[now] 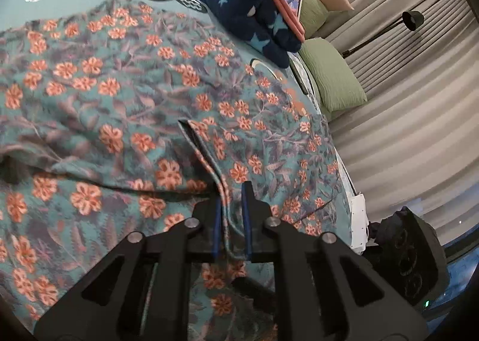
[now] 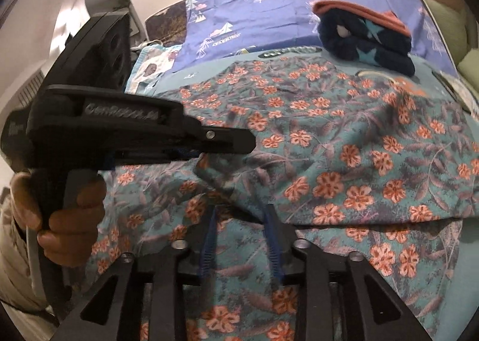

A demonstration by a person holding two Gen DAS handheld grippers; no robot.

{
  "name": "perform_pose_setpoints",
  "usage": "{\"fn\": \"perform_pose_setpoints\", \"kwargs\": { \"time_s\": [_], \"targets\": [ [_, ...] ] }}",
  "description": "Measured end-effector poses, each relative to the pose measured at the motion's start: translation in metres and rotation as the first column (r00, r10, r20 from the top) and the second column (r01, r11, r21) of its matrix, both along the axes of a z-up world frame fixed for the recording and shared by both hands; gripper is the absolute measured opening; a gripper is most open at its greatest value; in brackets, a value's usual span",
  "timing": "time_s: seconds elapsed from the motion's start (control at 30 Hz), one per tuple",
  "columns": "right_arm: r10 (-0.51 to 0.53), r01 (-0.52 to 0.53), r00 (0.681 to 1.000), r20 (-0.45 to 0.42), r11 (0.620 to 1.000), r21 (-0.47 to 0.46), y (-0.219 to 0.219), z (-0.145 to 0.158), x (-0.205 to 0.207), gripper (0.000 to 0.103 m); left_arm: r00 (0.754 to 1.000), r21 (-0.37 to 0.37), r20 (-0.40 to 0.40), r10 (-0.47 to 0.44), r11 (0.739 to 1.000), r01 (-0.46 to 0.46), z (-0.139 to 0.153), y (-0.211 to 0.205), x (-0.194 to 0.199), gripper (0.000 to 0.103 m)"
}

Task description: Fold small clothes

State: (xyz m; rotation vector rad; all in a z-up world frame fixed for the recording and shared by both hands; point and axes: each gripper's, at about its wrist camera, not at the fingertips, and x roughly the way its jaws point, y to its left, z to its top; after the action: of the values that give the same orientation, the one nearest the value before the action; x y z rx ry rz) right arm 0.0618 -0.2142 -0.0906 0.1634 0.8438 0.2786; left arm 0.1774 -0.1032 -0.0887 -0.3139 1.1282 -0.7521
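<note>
A teal garment with orange flowers (image 1: pixel 125 95) lies spread and rumpled over the bed; it also fills the right wrist view (image 2: pixel 344 146). My left gripper (image 1: pixel 232 191) has its jaws narrowly apart, around a hemmed edge of the garment that runs between the blue pads (image 1: pixel 246 215). In the right wrist view the left gripper (image 2: pixel 227 140) reaches in from the left, a hand on its handle. My right gripper (image 2: pixel 241 215) has its jaws apart with a fold of the garment lying between the pads (image 2: pixel 209 239).
A pile of folded clothes, dark blue with stars under a pink piece (image 1: pixel 263 12), sits at the far side of the bed (image 2: pixel 365 36). A blue patterned sheet (image 2: pixel 269 6), green pillows (image 1: pixel 332 77), a curtain and a black lamp (image 1: pixel 411 21) stand beyond.
</note>
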Motion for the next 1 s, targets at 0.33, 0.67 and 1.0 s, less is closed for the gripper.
{"fn": "perform_pose_setpoints", "kwargs": {
  "time_s": [0.33, 0.67, 1.0],
  "targets": [
    [0.006, 0.005, 0.998, 0.065, 0.986, -0.168, 0.033, 0.005, 0.007, 0.058, 0.999, 0.003, -0.028, 0.047, 0.999, -0.047, -0.004, -0.007, 0.026, 0.035],
    [-0.017, 0.03, 0.997, 0.074, 0.982, -0.184, 0.034, 0.008, 0.016, 0.007, 0.999, -0.014, 0.05, -0.006, 1.0, 0.007, 0.021, -0.008, 0.03, 0.005],
    [-0.073, 0.083, 0.962, 0.264, 0.996, -0.027, 0.024, 0.089, 0.033, 0.006, 0.961, -0.105, 0.278, 0.001, 0.994, 0.03, 0.131, 0.021, 0.051, 0.004]
  ]
}}
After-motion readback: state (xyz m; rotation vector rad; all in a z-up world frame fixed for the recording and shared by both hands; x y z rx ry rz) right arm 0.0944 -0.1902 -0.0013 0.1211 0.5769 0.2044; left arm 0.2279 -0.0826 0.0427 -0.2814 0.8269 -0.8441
